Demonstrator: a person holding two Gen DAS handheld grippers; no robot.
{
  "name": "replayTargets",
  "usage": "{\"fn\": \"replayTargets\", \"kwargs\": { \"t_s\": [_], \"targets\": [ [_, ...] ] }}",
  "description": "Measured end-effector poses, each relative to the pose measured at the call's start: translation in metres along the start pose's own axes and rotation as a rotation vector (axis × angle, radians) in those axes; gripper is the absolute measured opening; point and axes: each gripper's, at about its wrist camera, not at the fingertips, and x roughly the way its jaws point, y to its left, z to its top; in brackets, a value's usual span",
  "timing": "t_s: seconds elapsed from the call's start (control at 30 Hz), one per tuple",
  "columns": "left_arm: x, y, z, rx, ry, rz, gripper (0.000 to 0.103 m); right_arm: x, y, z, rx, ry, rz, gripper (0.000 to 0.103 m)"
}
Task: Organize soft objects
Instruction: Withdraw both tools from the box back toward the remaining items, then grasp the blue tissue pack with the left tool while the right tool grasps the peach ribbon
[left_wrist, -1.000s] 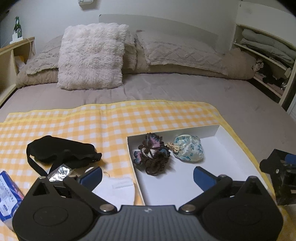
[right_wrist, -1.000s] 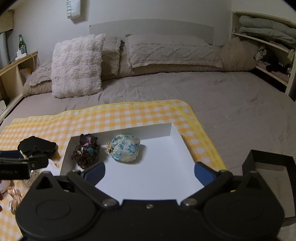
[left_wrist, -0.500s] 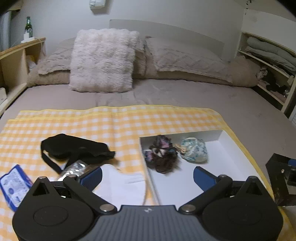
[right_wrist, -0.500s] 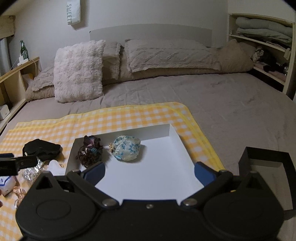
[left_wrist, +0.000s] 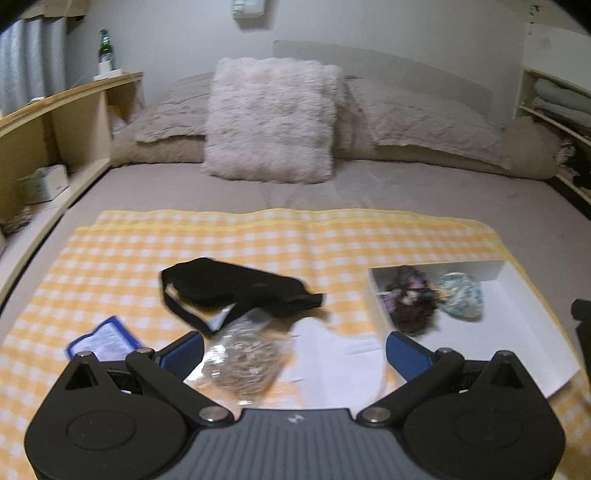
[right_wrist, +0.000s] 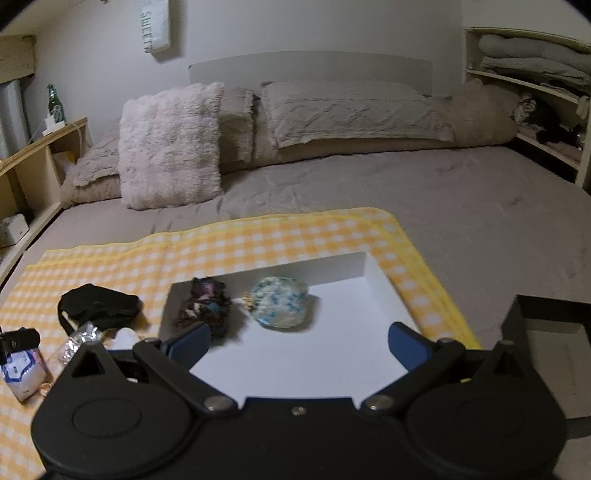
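Black eye mask (left_wrist: 236, 286) lies just ahead of the left gripper (left_wrist: 293, 350), whose jaws gape empty. The right gripper (right_wrist: 299, 345), also spread, hovers over the white tray (right_wrist: 332, 354).

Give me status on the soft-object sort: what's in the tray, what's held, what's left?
Done: a dark scrunchie and a blue floral pouch lie in the white tray.
In hand: nothing. The left tool and right tool are both open and empty.
Left: the black eye mask, a white face mask, a clear crinkly bag and a blue tissue packet lie on the yellow checked cloth.
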Motion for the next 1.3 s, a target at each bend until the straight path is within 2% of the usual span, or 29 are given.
{"fn": "replayTargets", "kwargs": {
  "t_s": [0.37,0.73,0.87,1.03,1.3],
  "targets": [
    [-0.002,0.073,-0.013,-0.077,0.027,0.143,0.103,0.014,0.066,0.007,-0.034,0.0,0.104,0.103],
    [0.007,0.14,-0.017,-0.206,0.069,0.276,0.103,0.03,0.142,0.003,-0.072,0.019,0.242,0.103],
    [0.018,0.152,-0.018,-0.231,0.088,0.288,0.103,0.033,0.167,-0.003,-0.122,0.014,0.292,0.103],
    [0.045,0.157,-0.016,-0.224,0.123,0.295,0.103,0.038,0.195,-0.014,-0.238,0.054,0.347,0.103],
    [0.095,0.159,-0.01,-0.214,0.184,0.332,0.103,0.051,0.225,-0.028,-0.355,0.115,0.403,0.103]
  ]
}}
